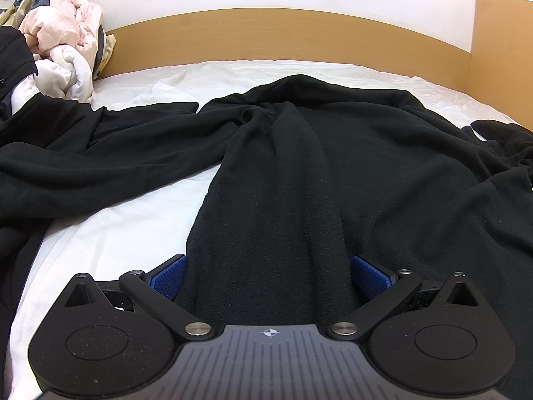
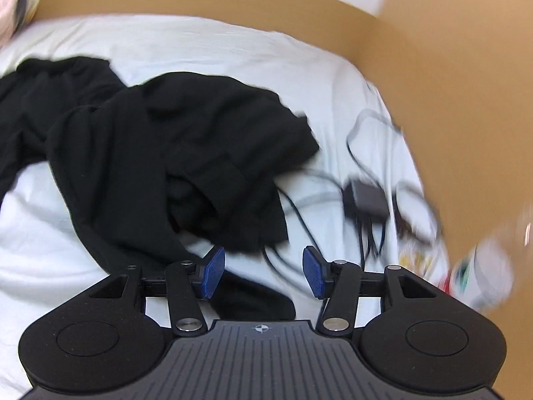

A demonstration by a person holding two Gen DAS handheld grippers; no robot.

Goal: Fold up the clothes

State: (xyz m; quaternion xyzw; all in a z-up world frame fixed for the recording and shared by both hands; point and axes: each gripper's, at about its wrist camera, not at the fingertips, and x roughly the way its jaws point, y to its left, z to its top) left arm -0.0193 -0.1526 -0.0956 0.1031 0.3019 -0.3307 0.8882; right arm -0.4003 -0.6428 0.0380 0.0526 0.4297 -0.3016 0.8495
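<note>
A black fleece garment point(image 1: 333, 166) lies spread over the white bed sheet point(image 1: 116, 233), one sleeve stretched to the left. A thick fold of it runs up between the blue pads point(image 1: 170, 275) of my left gripper point(image 1: 269, 266), which press on its two sides. In the right wrist view the garment's other end point(image 2: 150, 140) lies bunched on the sheet point(image 2: 200, 40). My right gripper point(image 2: 263, 276) hovers just over its near edge, jaws apart, with nothing pinched between the pads point(image 2: 213, 276). That view is blurred.
A heap of pink, white and dark clothes point(image 1: 63, 56) sits at the back left. The wooden headboard point(image 1: 266, 33) closes the far side and a wooden board point(image 2: 449, 100) the right. A black adapter point(image 2: 366, 196) with cables point(image 2: 299, 213) lies right of the garment.
</note>
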